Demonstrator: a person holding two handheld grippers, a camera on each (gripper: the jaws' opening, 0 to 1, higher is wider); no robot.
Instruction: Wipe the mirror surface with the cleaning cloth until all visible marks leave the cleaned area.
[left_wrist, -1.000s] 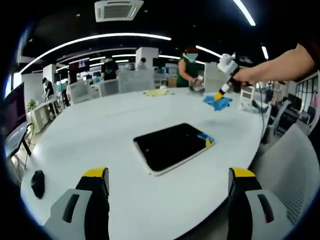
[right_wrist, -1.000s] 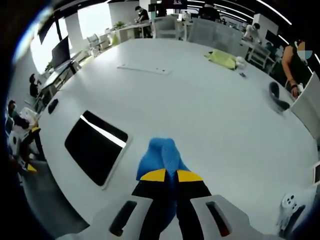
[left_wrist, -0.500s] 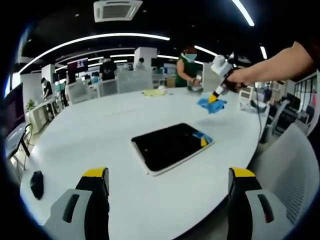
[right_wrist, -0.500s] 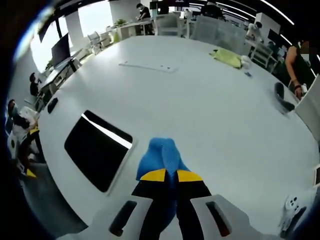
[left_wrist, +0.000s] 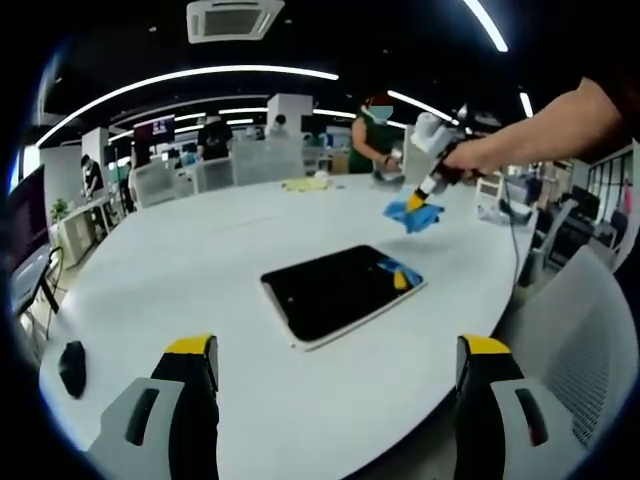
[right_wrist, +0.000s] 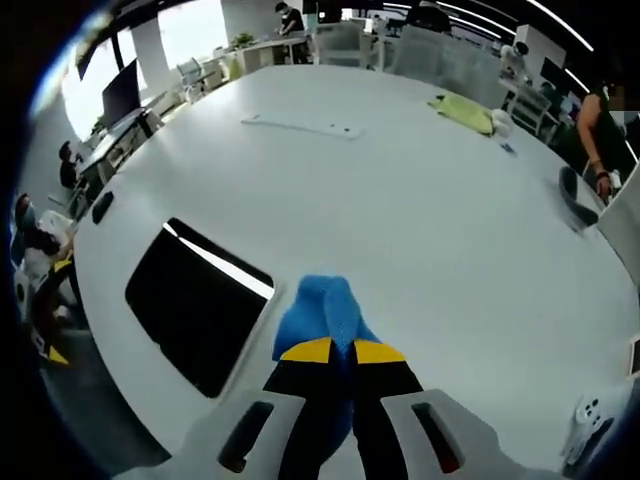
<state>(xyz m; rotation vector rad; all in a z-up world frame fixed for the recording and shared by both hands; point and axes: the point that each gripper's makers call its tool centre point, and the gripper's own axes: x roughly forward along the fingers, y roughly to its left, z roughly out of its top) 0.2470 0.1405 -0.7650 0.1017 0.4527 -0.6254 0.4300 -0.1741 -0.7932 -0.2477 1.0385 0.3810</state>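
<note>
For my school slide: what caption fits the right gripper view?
Right gripper carries the blue cloth above the table, near the mirror.

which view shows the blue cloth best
The right gripper view: the blue cloth sits large and close, pinched in the right gripper above the table beside the mirror. The left gripper view shows it small and far off, dangling from that gripper.

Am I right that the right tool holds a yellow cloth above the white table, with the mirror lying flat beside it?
Not quite: the cloth is blue, not yellow, as the right gripper view shows. The right tool is shut on it above the white table, and the mirror lies flat beside it.
</note>
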